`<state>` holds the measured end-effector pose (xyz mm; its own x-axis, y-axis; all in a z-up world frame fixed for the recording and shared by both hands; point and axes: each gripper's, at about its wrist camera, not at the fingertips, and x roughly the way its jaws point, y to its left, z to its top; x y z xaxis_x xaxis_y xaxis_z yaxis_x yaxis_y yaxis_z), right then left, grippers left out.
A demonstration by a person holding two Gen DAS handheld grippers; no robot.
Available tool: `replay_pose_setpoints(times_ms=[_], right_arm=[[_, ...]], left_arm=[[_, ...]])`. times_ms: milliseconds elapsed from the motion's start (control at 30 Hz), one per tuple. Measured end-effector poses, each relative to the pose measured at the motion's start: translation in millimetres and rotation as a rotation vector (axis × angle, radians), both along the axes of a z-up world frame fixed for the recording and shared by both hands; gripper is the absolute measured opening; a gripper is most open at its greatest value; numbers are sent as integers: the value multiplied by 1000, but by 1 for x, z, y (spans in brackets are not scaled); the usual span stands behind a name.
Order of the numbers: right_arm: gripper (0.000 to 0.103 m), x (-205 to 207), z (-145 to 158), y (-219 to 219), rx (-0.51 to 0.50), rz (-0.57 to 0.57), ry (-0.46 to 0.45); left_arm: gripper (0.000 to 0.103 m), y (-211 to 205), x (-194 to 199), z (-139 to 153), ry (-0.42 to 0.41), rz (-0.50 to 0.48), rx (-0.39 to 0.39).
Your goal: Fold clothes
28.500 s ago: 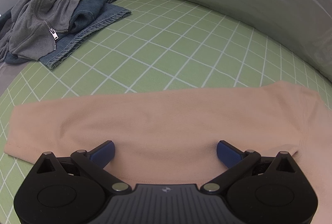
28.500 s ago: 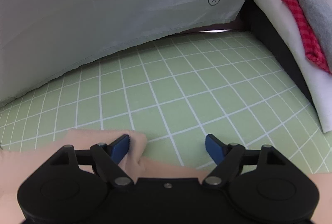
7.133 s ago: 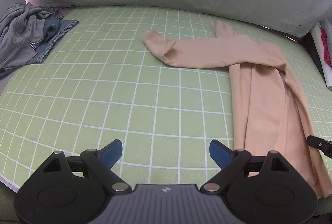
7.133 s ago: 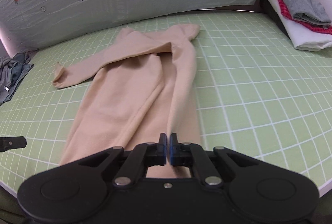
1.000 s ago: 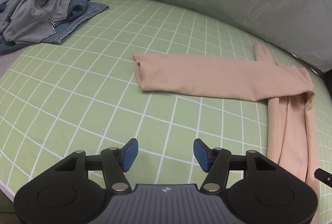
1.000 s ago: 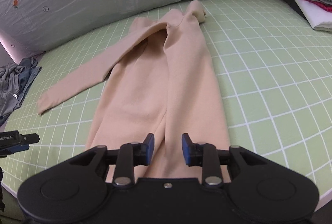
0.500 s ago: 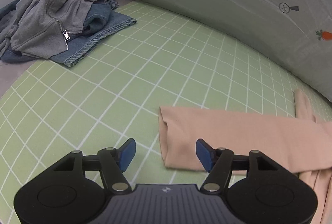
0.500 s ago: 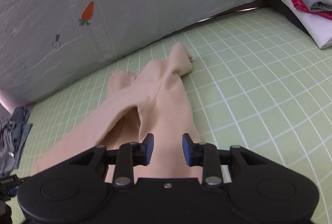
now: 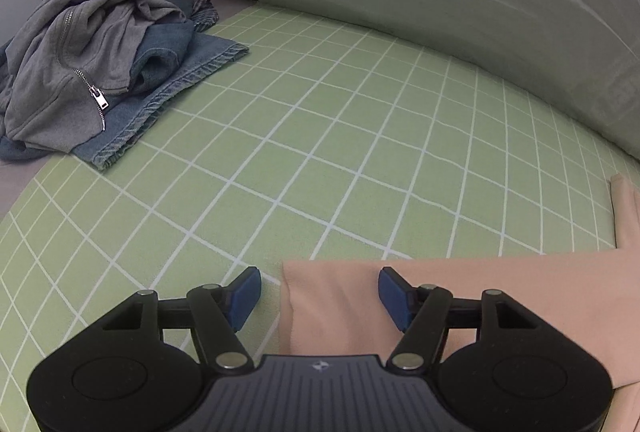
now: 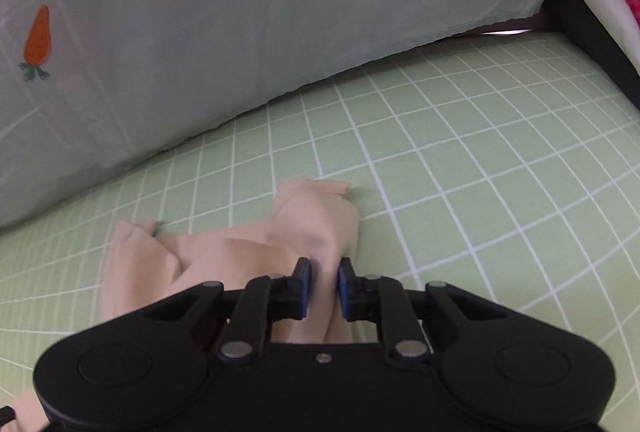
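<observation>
Looking at the peach garment [image 10: 256,256] first, I have its shoulder-and-collar end bunched right in front of my right gripper [image 10: 324,286], with a raised fold of cloth standing between the jaws, and its long sleeve [image 9: 460,292] laid flat under my left gripper [image 9: 318,294]. A second ago both grippers were well short of these spots; since then I have brought the right one up along the body of the garment to its top end, and the left one across the green grid mat [image 9: 320,152] to the cuff. My right jaws have just been closing and now stand narrow, each blue pad near the fold; motion blur keeps me from saying for sure that they press it, so I read it as a pinch about to land rather than a firm hold. My left jaws stand wide apart and grip nothing: the cuff edge lies between them, nearer the right pad, with bare mat under the left pad. For the task this means I am set up for the next fold, probably carrying the sleeve inward over the body while the right side anchors or lifts the shoulder. Farther out from the left jaws, up and to their left, the grey zip hoodie [image 9: 80,64] lies heaped on jeans [image 9: 168,88], unfolded.
</observation>
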<state>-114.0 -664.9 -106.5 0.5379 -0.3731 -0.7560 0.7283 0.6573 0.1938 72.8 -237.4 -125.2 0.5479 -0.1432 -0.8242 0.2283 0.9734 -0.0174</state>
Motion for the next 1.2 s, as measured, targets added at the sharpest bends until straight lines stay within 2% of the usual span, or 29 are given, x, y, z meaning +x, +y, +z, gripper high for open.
replay_pose_setpoints(times_ms=[167, 367, 433, 467, 500, 533, 567, 600, 667, 767, 800, 833, 867, 900, 967, 1067, 1167, 1200], right_arm=[[18, 17, -3, -8, -106, 68, 39], [27, 30, 0, -34, -78, -4, 17], [35, 30, 2, -39, -73, -23, 26], [45, 27, 5, -39, -73, -44, 24], [60, 23, 9, -36, -79, -67, 20], [68, 17, 12, -33, -86, -84, 16], [85, 11, 15, -30, -94, -96, 13], [95, 4, 18, -25, -101, -95, 11], [101, -12, 23, -12, -112, -71, 12], [102, -41, 33, 16, -163, -91, 48], [102, -51, 37, 26, -184, -118, 57], [102, -64, 41, 36, -187, -145, 51], [102, -77, 44, 45, -176, -171, 35], [102, -87, 46, 52, -161, -195, 22], [102, -107, 51, 66, -156, -234, 8], [102, -130, 63, 85, -208, -272, 12], [102, -154, 74, 100, -214, -303, -28], [102, -162, 75, 105, -210, -307, -37]], left_arm=[[67, 0, 1, 0, 6, -6, 5], [73, 2, 4, -1, 20, 0, 6], [77, 4, 4, 0, 29, 6, 5], [79, 6, 4, 0, 39, 6, 1], [82, 7, 3, 0, 49, 7, -3], [83, 9, 2, -1, 51, 4, -10], [83, 11, 0, -1, 53, 2, -18], [83, 13, -2, -1, 52, 0, -23], [83, 15, -4, -1, 47, -2, -33], [72, 16, -7, 0, 39, -15, -90], [55, 15, -8, 2, 38, -27, -122], [30, 14, -8, 3, 51, -36, -153], [17, 12, -8, 2, 80, -42, -188], [11, 11, -8, 2, 112, -49, -225], [10, 2, -16, 7, 122, -101, -269], [10, -17, -40, 30, 92, -242, -327], [10, -32, -64, 45, 182, -339, -493], [10, -40, -77, 50, 206, -389, -522]])
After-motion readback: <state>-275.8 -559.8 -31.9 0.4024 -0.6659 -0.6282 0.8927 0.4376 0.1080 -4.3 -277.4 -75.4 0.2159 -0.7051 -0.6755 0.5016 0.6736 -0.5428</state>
